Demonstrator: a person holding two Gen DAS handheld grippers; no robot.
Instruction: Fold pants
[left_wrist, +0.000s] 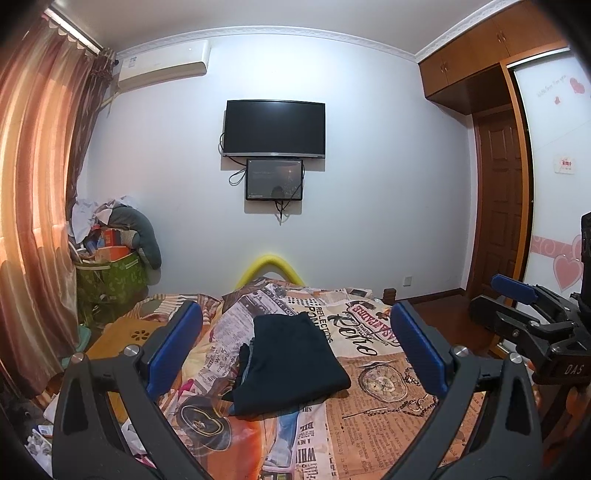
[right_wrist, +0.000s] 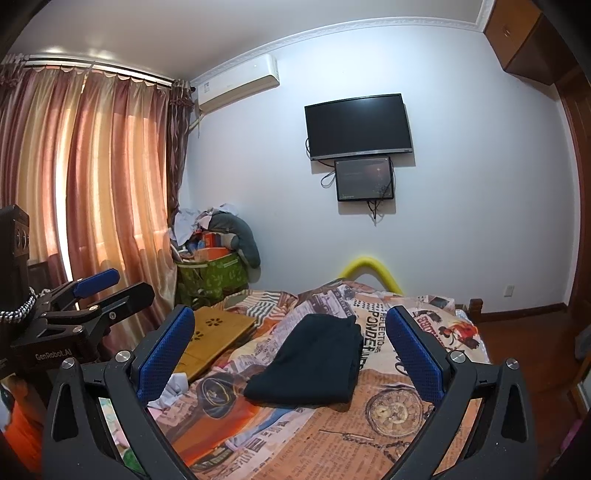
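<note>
A pair of dark pants (left_wrist: 291, 363) lay folded into a compact rectangle near the middle of a bed, on a bedspread (left_wrist: 373, 417) printed with newspaper text, a pocket watch and orange patches. Layered fabric edges showed along the side of the bundle nearest the window. Nothing touched the pants.

The left gripper (left_wrist: 295, 345) was held above the near part of the bed, its two blue-padded fingers (left_wrist: 177, 345) spread wide with the pants visible between them, and it held nothing. The right gripper (right_wrist: 290, 347) was also spread wide and empty, raised just beside the left one.

A wooden lap tray (right_wrist: 214, 338) rested on the bed beside the pants, toward the window. Pink-orange curtains (right_wrist: 96, 177) hung there, and a green basket (right_wrist: 212, 277) heaped with clutter stood in the corner. On the far wall hung a dark television (left_wrist: 275, 127), a smaller screen (left_wrist: 274, 180) below it, and an air conditioner (left_wrist: 166, 66).
</note>
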